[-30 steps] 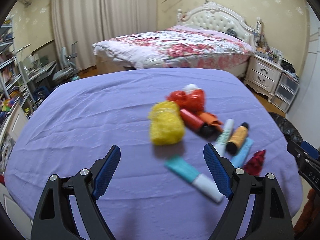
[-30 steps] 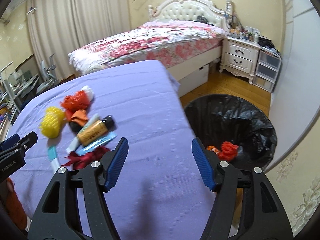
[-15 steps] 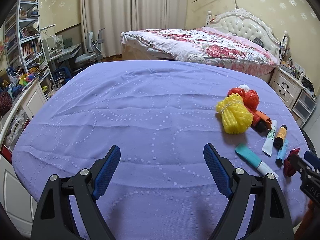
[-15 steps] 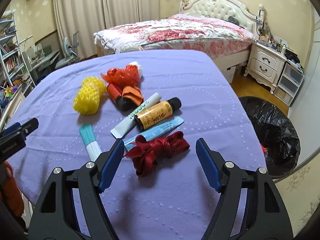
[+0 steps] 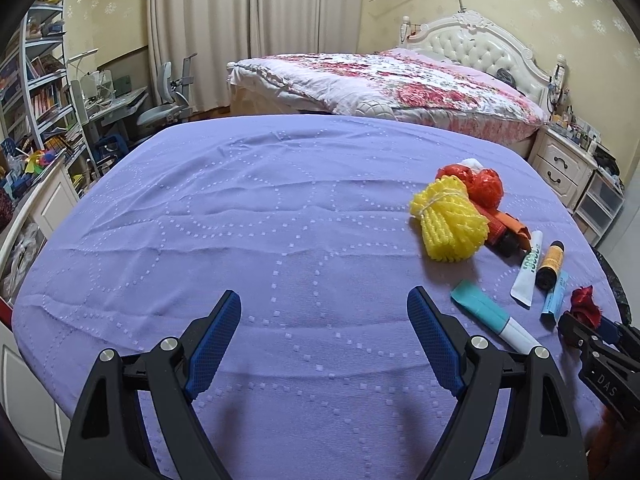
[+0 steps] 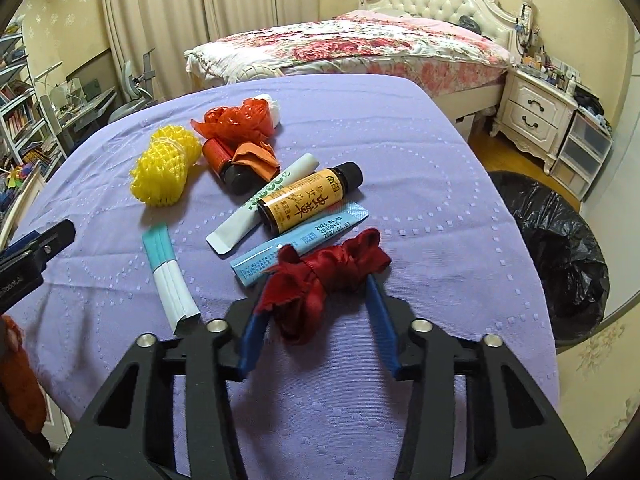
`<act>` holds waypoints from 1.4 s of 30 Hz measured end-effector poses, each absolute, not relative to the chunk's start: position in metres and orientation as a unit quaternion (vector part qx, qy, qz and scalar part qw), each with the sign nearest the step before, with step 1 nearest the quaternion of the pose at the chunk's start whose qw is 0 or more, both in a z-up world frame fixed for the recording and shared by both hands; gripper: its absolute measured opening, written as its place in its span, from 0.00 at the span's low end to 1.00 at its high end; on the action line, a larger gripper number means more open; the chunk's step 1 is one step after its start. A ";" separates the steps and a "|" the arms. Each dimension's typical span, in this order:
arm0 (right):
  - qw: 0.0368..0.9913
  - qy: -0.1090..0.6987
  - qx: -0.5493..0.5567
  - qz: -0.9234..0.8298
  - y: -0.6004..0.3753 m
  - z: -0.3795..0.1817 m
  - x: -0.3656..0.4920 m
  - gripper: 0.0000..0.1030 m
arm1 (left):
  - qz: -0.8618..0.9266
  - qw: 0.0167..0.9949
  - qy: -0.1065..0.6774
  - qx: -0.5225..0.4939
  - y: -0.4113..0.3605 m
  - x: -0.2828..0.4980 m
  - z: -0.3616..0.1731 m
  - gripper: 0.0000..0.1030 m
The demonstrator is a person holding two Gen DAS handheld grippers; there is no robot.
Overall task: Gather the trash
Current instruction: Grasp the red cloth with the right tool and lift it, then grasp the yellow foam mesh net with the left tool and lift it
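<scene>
Right tool (image 6: 316, 296) closing on the red ribbon (image 6: 328, 268).
It has swung from the bin (image 6: 560, 248); left tool (image 5: 324, 320) wide open, empty.

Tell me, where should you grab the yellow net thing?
Probably the yellow foam net is best gripped across its pinched middle, where a string ties it narrow. Come from above, gripper fingers straddling that waist: the puffy ends squash and slip, and its open left side keeps you clear of the red bottle.
</scene>
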State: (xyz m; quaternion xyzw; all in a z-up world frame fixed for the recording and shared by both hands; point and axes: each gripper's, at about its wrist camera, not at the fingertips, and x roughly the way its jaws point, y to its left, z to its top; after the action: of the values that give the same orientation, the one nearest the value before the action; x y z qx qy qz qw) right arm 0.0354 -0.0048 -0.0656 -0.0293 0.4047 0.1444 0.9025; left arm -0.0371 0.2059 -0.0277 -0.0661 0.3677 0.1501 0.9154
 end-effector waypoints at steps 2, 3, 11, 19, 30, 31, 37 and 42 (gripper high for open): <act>0.903 0.403 -0.030 0.144 -0.006 -0.065 0.035 0.37 | 0.148 0.916 0.368 -0.064 0.203 -0.036 -0.028 0.80; 0.903 0.403 -0.031 0.145 -0.006 -0.064 0.034 0.36 | 0.146 0.916 0.368 -0.064 0.201 -0.035 -0.028 0.80; 0.910 0.390 -0.026 0.136 -0.018 -0.054 0.036 0.35 | 0.129 0.920 0.367 -0.053 0.185 -0.024 -0.024 0.80; 0.916 0.381 -0.018 0.127 -0.031 -0.047 0.054 0.35 | 0.106 0.923 0.369 -0.032 0.160 -0.001 -0.022 0.80; 0.920 0.372 -0.008 0.120 -0.041 -0.039 0.081 0.35 | 0.098 0.919 0.382 -0.011 0.141 0.047 -0.029 0.80; 0.920 0.372 -0.008 0.121 -0.041 -0.039 0.084 0.35 | 0.099 0.918 0.385 -0.011 0.141 0.050 -0.030 0.80; 0.918 0.376 -0.009 0.126 -0.040 -0.042 0.091 0.35 | 0.096 0.911 0.402 -0.018 0.144 0.058 -0.040 0.69; 0.916 0.379 -0.007 0.128 -0.039 -0.046 0.093 0.35 | 0.080 0.908 0.412 -0.026 0.144 0.058 -0.045 0.47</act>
State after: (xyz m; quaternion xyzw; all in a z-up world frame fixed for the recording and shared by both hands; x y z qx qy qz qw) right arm 0.0934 -0.0387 -0.0455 -0.0071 0.3795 0.1282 0.9162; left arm 0.0582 0.1441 -0.0449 -0.0262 0.4115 0.0796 0.9075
